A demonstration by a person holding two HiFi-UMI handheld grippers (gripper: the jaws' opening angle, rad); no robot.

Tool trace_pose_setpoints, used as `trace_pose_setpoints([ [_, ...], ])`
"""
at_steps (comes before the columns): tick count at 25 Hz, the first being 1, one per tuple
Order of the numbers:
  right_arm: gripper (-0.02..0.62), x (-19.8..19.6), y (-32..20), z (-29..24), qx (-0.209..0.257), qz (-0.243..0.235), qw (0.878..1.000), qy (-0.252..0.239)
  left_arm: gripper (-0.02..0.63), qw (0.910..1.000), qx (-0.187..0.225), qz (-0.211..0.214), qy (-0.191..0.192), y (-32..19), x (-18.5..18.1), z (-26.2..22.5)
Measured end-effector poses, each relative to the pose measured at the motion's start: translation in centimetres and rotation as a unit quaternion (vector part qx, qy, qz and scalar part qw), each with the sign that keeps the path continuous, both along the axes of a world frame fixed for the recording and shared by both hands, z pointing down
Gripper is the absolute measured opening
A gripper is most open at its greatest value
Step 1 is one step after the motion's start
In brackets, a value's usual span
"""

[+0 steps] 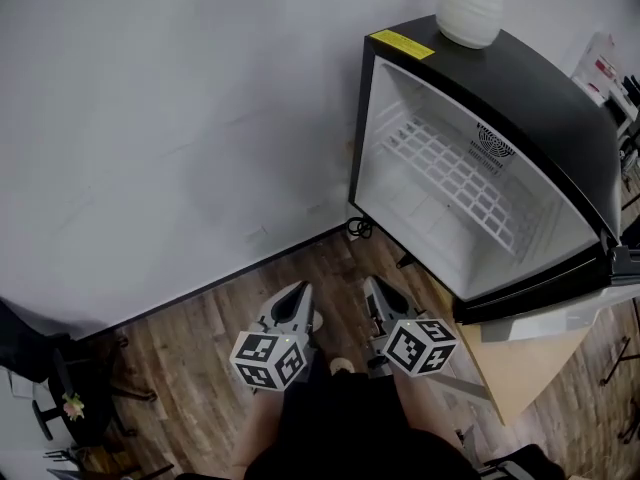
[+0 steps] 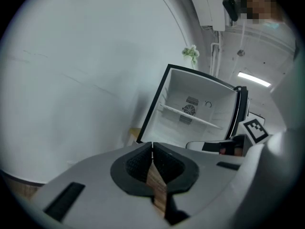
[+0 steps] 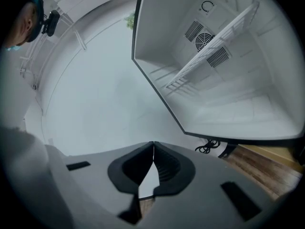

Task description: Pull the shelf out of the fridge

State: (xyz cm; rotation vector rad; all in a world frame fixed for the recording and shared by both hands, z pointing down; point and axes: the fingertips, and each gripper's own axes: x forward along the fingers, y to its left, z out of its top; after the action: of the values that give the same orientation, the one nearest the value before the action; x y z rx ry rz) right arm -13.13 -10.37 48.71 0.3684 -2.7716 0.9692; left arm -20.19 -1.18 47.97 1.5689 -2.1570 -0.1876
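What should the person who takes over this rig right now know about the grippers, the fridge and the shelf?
Left hand-held gripper: shut and empty, held low over the floor, short of the fridge.
Right hand-held gripper: shut and empty, close beside the left one.
Fridge: it stands open and faces the grippers.
Shelf: a white wire grid, in place inside the fridge at about mid height, untouched.
Done: the fridge is open, nothing more.
Left: open the jaws, reach in, grip the shelf's front edge and pull it out, probably with both grippers.
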Motion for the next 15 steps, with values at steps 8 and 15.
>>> trace_pose_setpoints([
  [8,-0.009,-1.4,-4.4,-1.2,0.005,0.089,0.996,-0.002,0.009,0.9963,0.008,0.086,0.005,-5.7,-3.2,-1.2],
  [15,-0.009,-2.3,-7.2,-2.2,0.005,0.169,0.986,-0.007,0.009,0.9853,0.010,0.170,0.006,-9.8,-4.9,-2.2],
])
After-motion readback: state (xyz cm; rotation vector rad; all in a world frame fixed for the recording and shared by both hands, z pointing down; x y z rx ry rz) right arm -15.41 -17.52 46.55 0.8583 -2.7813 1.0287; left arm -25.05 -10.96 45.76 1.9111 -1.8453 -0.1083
